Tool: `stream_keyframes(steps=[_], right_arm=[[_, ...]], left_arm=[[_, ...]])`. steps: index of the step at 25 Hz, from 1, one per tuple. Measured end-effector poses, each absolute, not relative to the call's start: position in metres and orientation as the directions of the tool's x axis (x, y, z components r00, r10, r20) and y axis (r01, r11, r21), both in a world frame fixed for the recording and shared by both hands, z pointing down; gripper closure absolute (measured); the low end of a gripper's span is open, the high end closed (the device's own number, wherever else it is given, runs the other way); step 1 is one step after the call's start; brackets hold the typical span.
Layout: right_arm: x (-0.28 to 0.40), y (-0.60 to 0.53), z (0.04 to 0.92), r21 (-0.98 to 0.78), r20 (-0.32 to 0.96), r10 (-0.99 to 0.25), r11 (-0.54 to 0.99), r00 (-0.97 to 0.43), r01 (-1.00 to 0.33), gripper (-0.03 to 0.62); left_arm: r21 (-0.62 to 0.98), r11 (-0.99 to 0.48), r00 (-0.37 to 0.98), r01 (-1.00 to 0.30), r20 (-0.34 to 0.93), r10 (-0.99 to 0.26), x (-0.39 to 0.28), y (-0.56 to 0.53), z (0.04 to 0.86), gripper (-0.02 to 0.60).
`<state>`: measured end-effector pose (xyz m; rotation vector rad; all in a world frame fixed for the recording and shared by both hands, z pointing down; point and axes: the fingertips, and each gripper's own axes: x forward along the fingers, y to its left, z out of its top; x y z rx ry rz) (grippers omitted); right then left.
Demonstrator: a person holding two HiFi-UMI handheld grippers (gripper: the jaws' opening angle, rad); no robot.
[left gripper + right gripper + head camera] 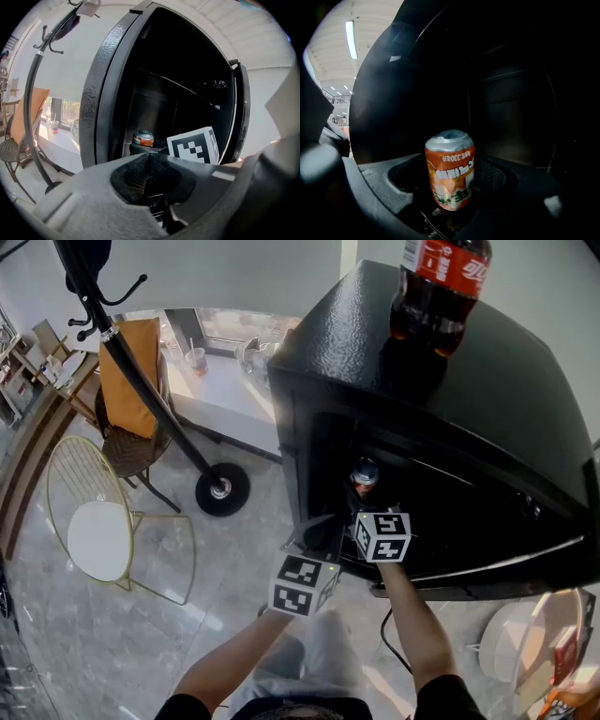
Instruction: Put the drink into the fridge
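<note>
An orange drink can (450, 171) with a silver top is held between the jaws of my right gripper (450, 190), which is shut on it. In the head view the can (364, 472) is at the mouth of the black fridge (319, 343), just inside its dark opening, with my right gripper (362, 491) behind it. The fridge door (243, 108) stands swung open on the right. My left gripper (317, 535) hangs beside the right one, outside the fridge's lower left front. Its jaws meet with nothing between them (149, 157). From the left gripper view the can (143, 138) shows upright inside the fridge frame (101, 93).
A cola bottle (439, 292) stands on top of the fridge. A black coat stand (220, 488) rises at the left, its base on the tiled floor near the fridge corner. A white wire chair (98, 521) and an orange-backed chair (131, 381) are further left. A power cord (386, 634) trails below the fridge.
</note>
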<state>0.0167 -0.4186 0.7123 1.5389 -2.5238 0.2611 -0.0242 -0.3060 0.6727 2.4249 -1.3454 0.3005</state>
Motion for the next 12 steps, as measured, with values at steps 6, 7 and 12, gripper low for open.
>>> stream_keyframes(steps=[6,7,12], right_arm=[[0.022,-0.403,0.691,-0.078,0.271,-0.851,0.446,-0.449,-0.892,0.266],[0.024,-0.399,0.685,-0.078,0.276,-0.850,0.446,-0.450,-0.891,0.266],[0.027,-0.378,0.649,-0.056,0.288,-0.848,0.450,-0.446,-0.891,0.269]], left_arm=[[0.213,-0.474,0.520,-0.854,0.370,-0.770,-0.027,-0.299,0.651,0.577],[0.214,-0.474,0.519,-0.854,0.374,-0.768,-0.026,-0.297,0.645,0.577],[0.212,-0.470,0.516,-0.857,0.375,-0.770,-0.024,-0.287,0.614,0.577]])
